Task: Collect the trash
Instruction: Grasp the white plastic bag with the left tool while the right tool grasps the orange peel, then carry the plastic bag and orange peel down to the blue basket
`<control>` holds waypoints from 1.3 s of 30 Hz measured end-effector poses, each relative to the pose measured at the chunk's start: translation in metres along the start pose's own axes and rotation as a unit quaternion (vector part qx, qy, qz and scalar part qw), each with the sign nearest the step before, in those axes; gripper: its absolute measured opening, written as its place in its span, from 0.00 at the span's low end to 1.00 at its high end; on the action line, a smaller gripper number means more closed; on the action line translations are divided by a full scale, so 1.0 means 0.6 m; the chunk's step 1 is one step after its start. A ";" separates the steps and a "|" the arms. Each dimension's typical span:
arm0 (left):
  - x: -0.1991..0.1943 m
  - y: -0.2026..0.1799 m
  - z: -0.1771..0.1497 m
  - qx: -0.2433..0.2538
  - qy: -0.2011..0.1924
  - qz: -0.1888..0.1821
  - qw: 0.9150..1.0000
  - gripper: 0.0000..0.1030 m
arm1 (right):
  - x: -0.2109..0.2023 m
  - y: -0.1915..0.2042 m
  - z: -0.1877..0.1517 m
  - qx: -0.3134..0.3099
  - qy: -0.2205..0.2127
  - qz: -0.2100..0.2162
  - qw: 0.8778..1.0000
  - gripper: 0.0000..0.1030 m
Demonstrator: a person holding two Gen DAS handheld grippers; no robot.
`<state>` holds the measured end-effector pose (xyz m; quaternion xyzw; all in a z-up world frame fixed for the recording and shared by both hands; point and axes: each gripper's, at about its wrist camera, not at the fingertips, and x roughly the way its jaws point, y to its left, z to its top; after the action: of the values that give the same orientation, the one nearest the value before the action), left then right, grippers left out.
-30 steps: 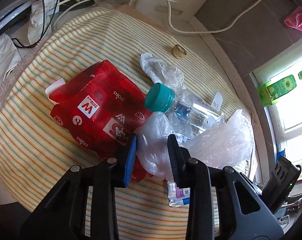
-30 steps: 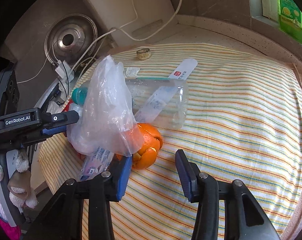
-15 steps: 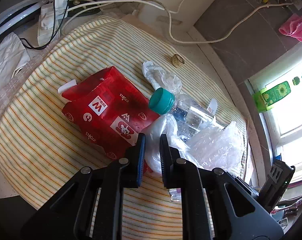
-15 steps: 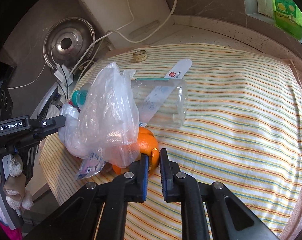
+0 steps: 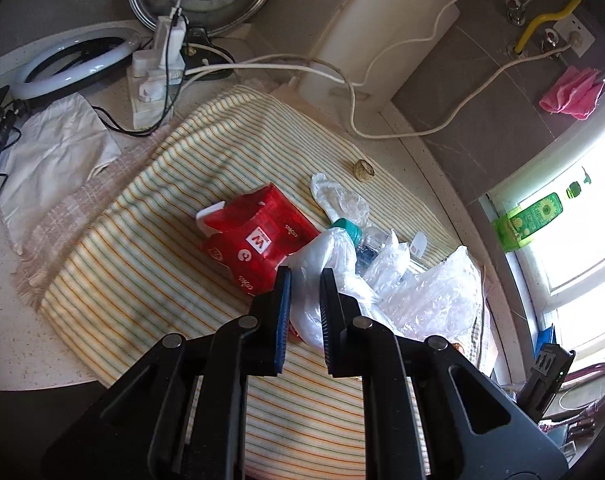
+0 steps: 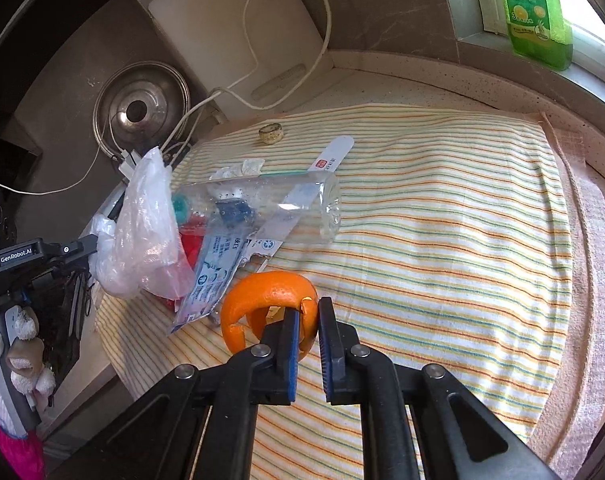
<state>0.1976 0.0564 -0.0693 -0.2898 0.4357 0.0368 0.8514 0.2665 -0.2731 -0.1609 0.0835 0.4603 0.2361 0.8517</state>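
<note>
1. Trash sits heaped on a striped cloth, mid-frame in the left wrist view and left of centre in the right wrist view: a red carton, a clear plastic bottle with a teal cap, a clear plastic bag, a blue-and-white wrapper and an orange peel.
2. Left gripper: jaws narrow, clamped on a fold of the plastic bag at lower centre of the frame. The bag bulges above and right of the fingertips, over the bottle's neck.
3. Right gripper: jaws narrow, pinching the right edge of the orange peel at lower centre. The curled peel stands out to the left of the left finger.
4. Red carton lies on its side, just left of the bag, touching it in the left wrist view.
5. Bottle lies on its side, cap toward frame left in the right wrist view, base toward centre. A white strip with a red mark lies behind it, running to the upper right.
6. Wrapper hangs tilted below the bottle, its lower end close to the peel; contact cannot be judged.
7. A small round cork-coloured piece lies apart on the cloth, above the heap.
8. A second crumpled clear film lies above the cap in the left wrist view.
9. Background, upper frame: metal lid, white board against the wall, white cables. Green bottle on the sill at upper right.
</note>
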 end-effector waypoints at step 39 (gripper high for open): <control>-0.190 0.305 -0.192 -0.005 0.048 0.035 0.998 0.12 | -0.103 0.236 -0.219 -0.011 0.013 0.028 0.999 0.06</control>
<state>-0.0133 0.1695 -0.1190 -0.2800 0.4860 0.0544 0.8261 0.0836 -0.1891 -0.1376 0.0841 0.4663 0.2660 0.8395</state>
